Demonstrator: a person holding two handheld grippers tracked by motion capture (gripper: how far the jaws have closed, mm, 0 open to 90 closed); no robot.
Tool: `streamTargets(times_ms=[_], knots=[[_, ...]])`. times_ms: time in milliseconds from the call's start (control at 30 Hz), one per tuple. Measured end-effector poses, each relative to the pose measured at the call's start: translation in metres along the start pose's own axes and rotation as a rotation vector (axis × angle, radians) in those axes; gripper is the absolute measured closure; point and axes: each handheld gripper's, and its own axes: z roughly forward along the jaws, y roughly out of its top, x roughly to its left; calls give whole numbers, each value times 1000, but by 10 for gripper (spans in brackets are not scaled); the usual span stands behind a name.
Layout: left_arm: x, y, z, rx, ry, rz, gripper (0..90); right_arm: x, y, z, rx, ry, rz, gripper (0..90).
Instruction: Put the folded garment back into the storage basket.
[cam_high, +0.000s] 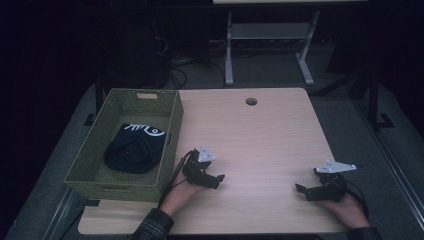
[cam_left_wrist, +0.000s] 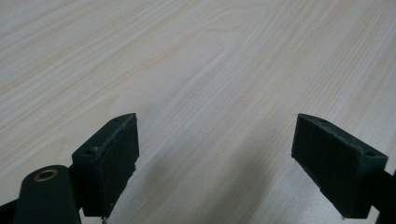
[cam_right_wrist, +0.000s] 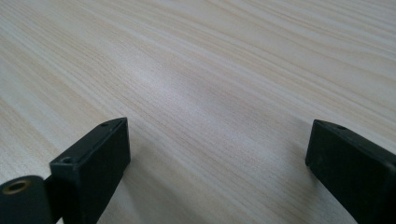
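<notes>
Both grippers' jaws gape wide; dark cloth (cam_high: 134, 148) in basket (cam_high: 92, 145) bears unreadable white writing.

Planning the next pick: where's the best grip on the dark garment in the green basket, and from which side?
Probably from straight above: the green basket walls block any sideways approach. The dark garment lies bunched in a low mound, so pinch the raised fold near its middle. The left gripper, open on the table beside the basket, is the nearer one.

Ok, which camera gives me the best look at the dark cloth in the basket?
The high view: the dark cloth lies bundled inside the green basket at the table's left. Both gripper views look past open jaws at bare tabletop, without the cloth.
</notes>
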Motion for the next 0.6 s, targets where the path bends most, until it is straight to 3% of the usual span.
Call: streamTargets(times_ms=[233, 267, 600], knots=[[-1, -6, 12, 37, 1, 29, 131, 0, 0, 0, 0, 0, -1, 62], [-1, -7, 12, 25, -6, 10, 125, 0, 0, 0, 1, 0, -1, 62], [2, -14, 11, -29, -28, 38, 127, 0, 0, 0, -2, -1, -5, 61]])
